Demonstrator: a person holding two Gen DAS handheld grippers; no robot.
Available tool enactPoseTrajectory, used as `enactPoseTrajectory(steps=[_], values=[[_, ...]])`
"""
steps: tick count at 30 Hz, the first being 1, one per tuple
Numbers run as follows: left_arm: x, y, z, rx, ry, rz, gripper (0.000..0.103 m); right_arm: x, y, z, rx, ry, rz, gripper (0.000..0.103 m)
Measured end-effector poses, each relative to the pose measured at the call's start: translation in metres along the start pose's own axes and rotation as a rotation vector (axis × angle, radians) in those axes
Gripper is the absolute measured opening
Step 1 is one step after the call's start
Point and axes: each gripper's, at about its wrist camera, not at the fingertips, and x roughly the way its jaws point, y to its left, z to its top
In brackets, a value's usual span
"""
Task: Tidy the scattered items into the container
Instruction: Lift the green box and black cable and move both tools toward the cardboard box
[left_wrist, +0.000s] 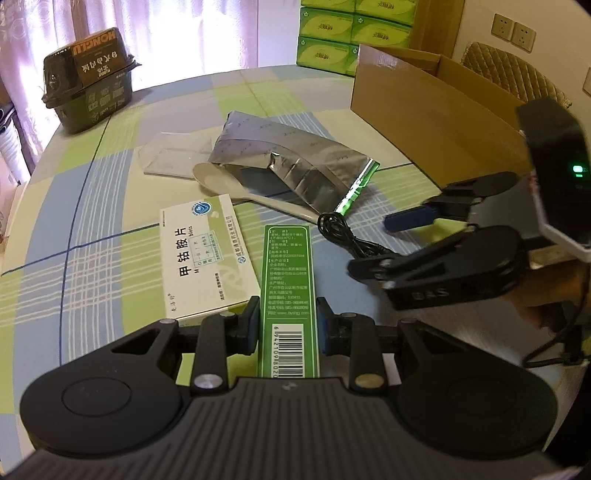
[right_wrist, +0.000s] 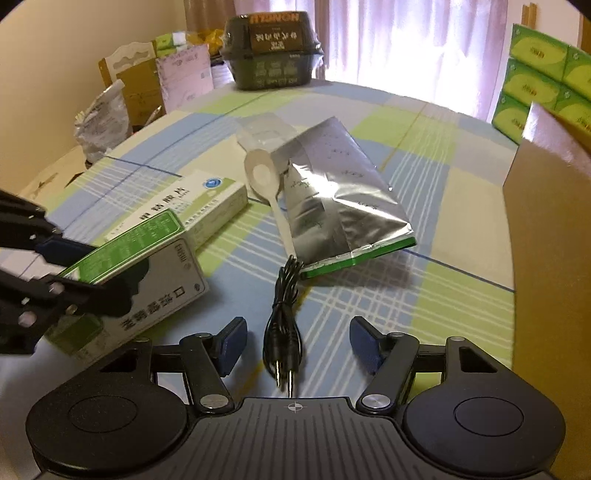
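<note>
**A:** Status on your left gripper (left_wrist: 287, 325)?

**B:** Your left one is clamped on the long green-and-white carton with a barcode (left_wrist: 288, 280), pads tight against both narrow sides. In the right wrist view that carton (right_wrist: 147, 258) is tilted, its far end low near the checked blue, green and white tablecloth (right_wrist: 424, 295); I can't tell if it touches.

**A:** Right gripper?

**B:** Your right gripper (right_wrist: 297, 343) is spread wide, nothing between the fingers. It sits straight over the coiled black cable with two plug ends (right_wrist: 284, 325), the plugs pointing back toward the camera.

**A:** What else is loose on the cloth?

**B:** The white medicine box with a green stripe and blue logo (left_wrist: 208, 258) lies flat just beside your held carton. Past it, the crumpled silver foil pouch with a green edge (left_wrist: 295, 166) lies across the handle of the white plastic spoon (left_wrist: 229, 184). The cable's far end touches the pouch's green edge. A clear plastic tray (left_wrist: 173, 155) sits behind the spoon bowl.

**A:** Container?

**B:** The open brown cardboard box (left_wrist: 413, 110) stands on your right side of the table, well apart from the held carton. A dark green lidded food tub (left_wrist: 88, 81) sits at the far left edge, green tissue packs (left_wrist: 332, 33) stacked behind the box.
</note>
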Motion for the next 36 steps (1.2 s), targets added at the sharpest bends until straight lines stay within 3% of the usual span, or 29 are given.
enactPoseTrajectory(steps=[2,6,8,10,13,23,26,36], values=[[0.001,-0.002,0.000,0.007,0.000,0.001,0.025,0.003,0.001,0.002,-0.010,-0.013,0.007,0.060],[0.003,-0.003,0.001,0.007,-0.003,0.008,0.025,0.005,0.003,0.003,-0.024,-0.023,0.008,0.053],[0.003,-0.003,0.001,0.006,-0.008,0.009,0.025,0.005,0.005,0.002,-0.038,-0.027,0.007,0.042],[0.003,-0.004,0.002,0.006,-0.011,0.010,0.030,0.005,0.008,0.002,-0.050,-0.030,0.003,0.040],[0.003,-0.004,0.002,0.005,-0.014,0.007,0.034,0.006,0.012,0.002,-0.063,-0.035,-0.002,0.022],[0.005,-0.003,0.002,-0.003,0.007,-0.005,0.034,-0.001,0.017,0.002,-0.077,-0.053,-0.008,0.018],[0.006,-0.004,0.001,0.011,0.018,-0.001,0.025,-0.004,0.019,0.002,-0.080,-0.062,-0.010,0.018],[0.002,-0.005,0.004,-0.006,-0.010,-0.023,0.025,-0.018,0.012,0.003,-0.045,-0.096,-0.032,0.018]])
